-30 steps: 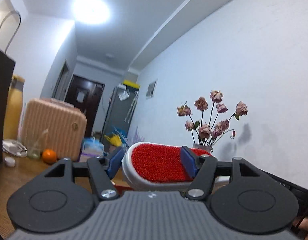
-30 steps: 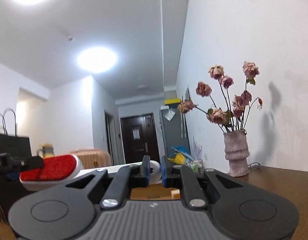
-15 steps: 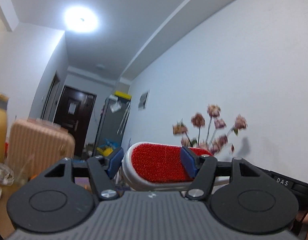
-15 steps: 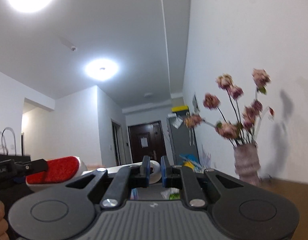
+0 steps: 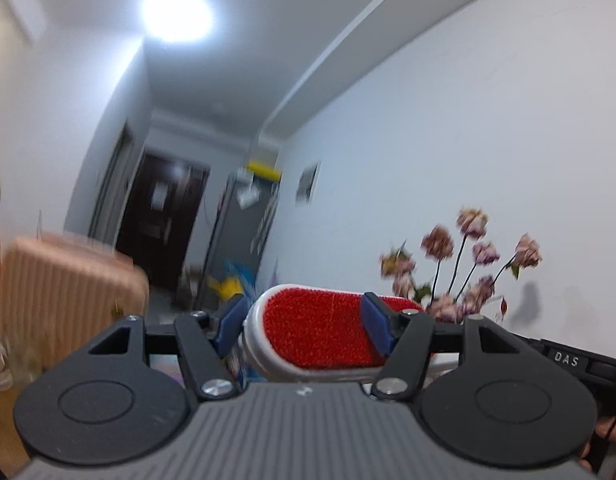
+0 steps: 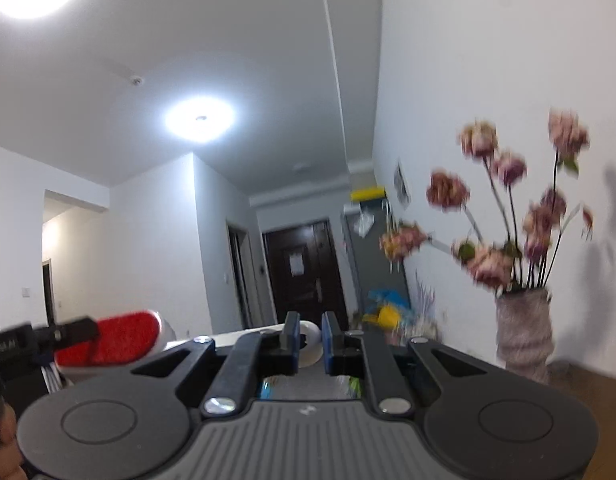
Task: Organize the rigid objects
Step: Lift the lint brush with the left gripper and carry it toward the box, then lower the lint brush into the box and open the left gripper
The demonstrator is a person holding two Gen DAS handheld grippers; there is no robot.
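My left gripper (image 5: 304, 326) is shut on the head of a white lint brush with a red pad (image 5: 315, 330), held up in the air. In the right wrist view the same lint brush (image 6: 116, 340) shows at the lower left, with its white handle running right to my right gripper (image 6: 308, 338), which is shut on the handle's looped end (image 6: 309, 340). Both grippers hold the brush level, well above the table.
A vase of dried pink roses (image 6: 523, 336) stands on the wooden table (image 6: 587, 384) by the right wall; it also shows in the left wrist view (image 5: 459, 272). A pink suitcase (image 5: 68, 288) is at the left. A dark door (image 6: 304, 268) is far ahead.
Both grippers have risen and tilted up with the brush held between them; the table and the objects on it have dropped out of the left view. The grips are unchanged.
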